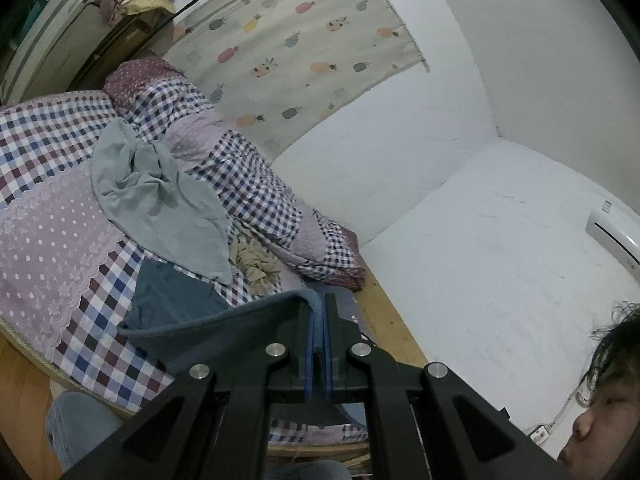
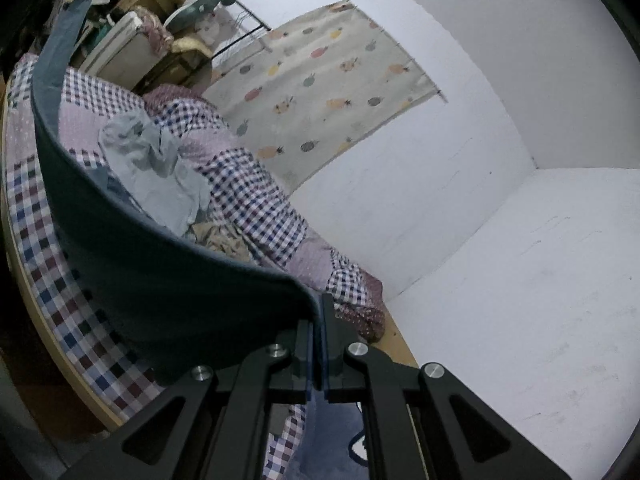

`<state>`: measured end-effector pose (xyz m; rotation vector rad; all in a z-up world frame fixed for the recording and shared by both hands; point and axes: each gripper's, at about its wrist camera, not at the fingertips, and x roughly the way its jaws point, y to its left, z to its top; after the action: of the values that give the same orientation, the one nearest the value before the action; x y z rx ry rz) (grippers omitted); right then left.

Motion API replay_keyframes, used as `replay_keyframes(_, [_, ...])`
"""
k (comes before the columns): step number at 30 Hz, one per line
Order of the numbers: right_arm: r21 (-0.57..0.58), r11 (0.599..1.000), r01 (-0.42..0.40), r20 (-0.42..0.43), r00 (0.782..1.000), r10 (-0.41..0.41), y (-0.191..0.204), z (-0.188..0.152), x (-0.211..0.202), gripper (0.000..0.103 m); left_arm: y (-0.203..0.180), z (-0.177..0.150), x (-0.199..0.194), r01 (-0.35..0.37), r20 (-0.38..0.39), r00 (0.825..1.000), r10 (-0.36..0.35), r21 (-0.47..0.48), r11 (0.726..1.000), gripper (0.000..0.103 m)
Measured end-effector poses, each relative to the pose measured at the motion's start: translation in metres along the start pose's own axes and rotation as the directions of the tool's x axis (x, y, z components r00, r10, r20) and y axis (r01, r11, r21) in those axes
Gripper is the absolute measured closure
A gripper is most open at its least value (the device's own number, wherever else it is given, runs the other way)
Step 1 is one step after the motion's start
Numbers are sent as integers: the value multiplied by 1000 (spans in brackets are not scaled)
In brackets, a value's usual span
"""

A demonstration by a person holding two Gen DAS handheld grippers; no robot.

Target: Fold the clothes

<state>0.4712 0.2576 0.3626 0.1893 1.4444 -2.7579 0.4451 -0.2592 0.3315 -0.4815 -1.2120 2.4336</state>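
A person's two grippers lift a dark blue garment off a bed, each holding one point of its top edge, apparently to hang it flat before a fold; the left gripper has its jaws pressed together on a fold of the blue cloth, which rises between them and drapes off to their left; the right gripper likewise pinches the hem, the fabric sweeping in a taut band up and away to the left of its jaws; beyond the left jaws and to their left, a pale grey garment lies crumpled on the checked quilt, seemingly waiting its turn, with a beige cloth bunched just ahead beside the rolled duvet; a pineapple-print curtain hangs on the wall beyond; an air conditioner far right of the left jaws bears a small label, too small to read; no other writing or brand is legible
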Motion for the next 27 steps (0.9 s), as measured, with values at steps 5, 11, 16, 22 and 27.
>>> replay_keyframes(5, [-8,999,-41,-40,998,41,-3,-1,38,103,22,22,37,-40,-12,999,39,-49,998,101])
replay_keyframes(11, [-15,995,-94,-78,993,92,-8,4,95,103,46,53,90,-84,-38,996,80,-101,991,101])
replay_keyframes(16, [-10,989,-145,-108,984,143,-14,7,149,103,65,77,138,-137,-68,989,130,-122,983,101])
replay_keyframes(22, [-11,971,-238,-176,957,233,-4,-2,227,103,103,99,202,-241,-129,966,223,-138,961,101])
replay_keyframes(27, [-10,952,-305,-236,926,295,17,-18,297,103,142,108,261,-314,-183,941,286,-150,937,101])
